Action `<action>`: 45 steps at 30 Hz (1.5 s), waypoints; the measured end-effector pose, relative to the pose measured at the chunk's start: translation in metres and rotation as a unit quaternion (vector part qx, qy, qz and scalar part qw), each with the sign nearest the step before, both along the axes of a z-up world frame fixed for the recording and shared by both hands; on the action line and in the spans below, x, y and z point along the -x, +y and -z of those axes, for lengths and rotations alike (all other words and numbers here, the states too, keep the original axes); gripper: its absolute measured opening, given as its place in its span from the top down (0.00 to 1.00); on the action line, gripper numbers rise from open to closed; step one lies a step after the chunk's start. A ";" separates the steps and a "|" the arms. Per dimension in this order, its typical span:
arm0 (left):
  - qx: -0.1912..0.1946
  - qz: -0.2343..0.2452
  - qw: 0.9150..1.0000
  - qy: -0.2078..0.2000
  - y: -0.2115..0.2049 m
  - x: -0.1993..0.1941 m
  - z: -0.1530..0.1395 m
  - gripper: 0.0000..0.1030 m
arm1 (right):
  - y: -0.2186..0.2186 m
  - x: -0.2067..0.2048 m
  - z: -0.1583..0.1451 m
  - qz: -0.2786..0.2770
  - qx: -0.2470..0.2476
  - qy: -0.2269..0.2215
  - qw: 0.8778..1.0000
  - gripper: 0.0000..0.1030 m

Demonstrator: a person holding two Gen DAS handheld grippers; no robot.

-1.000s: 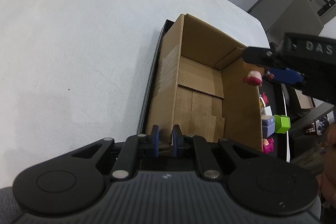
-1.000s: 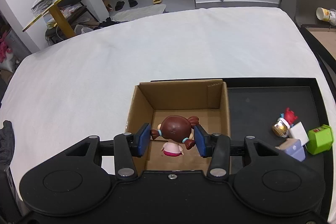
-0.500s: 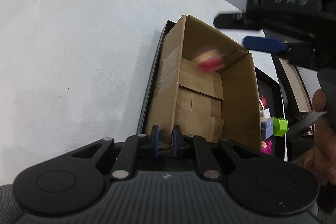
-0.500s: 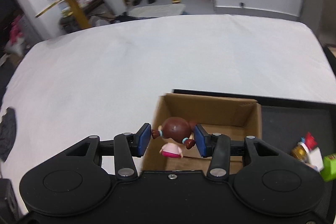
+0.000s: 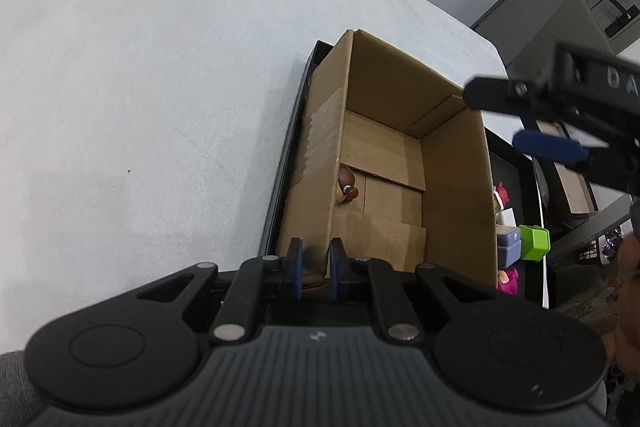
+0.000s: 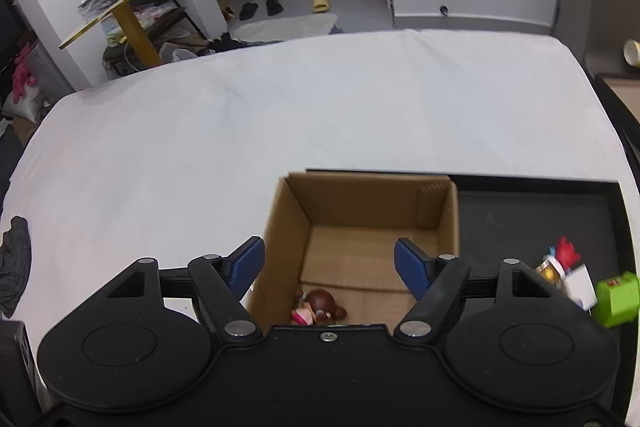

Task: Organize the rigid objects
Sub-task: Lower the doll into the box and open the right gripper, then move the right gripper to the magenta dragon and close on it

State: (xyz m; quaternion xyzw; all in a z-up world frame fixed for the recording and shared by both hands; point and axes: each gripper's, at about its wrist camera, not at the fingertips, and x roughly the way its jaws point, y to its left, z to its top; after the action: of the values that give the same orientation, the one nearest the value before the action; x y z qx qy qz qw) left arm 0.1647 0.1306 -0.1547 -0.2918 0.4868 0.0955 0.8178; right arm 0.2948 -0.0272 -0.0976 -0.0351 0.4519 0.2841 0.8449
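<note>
I am holding the open brown cardboard box (image 5: 384,163) steady with my left gripper (image 5: 316,267), its blue pads pinching the near wall of the box at the rim, so that the box does not slide on the shallow black tray (image 6: 532,211) it is standing in. My right gripper (image 6: 328,263) is hanging above the box mouth; its jaws have just been opening and are now standing spread with nothing between them. The small brown-haired doll figure in a pink dress (image 6: 318,309) is lying on its side on the box floor, tucked against one side wall, which in the left wrist view hides all but its head (image 5: 347,187). I judge that this piece is now delivered.

The remaining rigid things are sitting on the tray beside the box: a bright green plastic cube (image 6: 616,297), a small red-and-gold figure (image 6: 558,261) with a white block just beside it, a lilac block (image 5: 509,249) and a pink figure (image 5: 508,277) close to the box's outer wall. I judge the next reach belongs there.

The box floor is mostly bare, so there is plenty of room for more pieces. The box walls are standing tall around it, so my right gripper will be needing to clear the rim before swinging across to the tray. The white cloth-covered table (image 6: 320,107) beyond is wide and free.
</note>
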 end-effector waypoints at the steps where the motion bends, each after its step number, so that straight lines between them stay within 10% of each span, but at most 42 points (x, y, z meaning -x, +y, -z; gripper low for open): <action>1: -0.001 0.000 1.000 0.000 0.000 0.000 0.000 0.88 | -0.002 0.001 0.001 0.003 0.001 0.004 1.000 0.30; 19: -0.014 0.000 1.000 0.013 -0.006 -0.005 0.001 0.88 | -0.066 0.010 0.000 0.052 0.000 0.031 0.998 0.11; 45: -0.104 0.014 0.992 0.065 -0.031 -0.024 0.004 0.88 | -0.197 -0.003 0.058 0.159 -0.015 0.081 0.984 0.12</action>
State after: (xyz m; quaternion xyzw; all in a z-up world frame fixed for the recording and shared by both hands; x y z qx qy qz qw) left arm 0.1889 0.0999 -0.1582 -0.1919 0.5306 0.1532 0.8113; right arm 0.2978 -0.2246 -0.1551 0.0733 0.5145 0.1550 0.8402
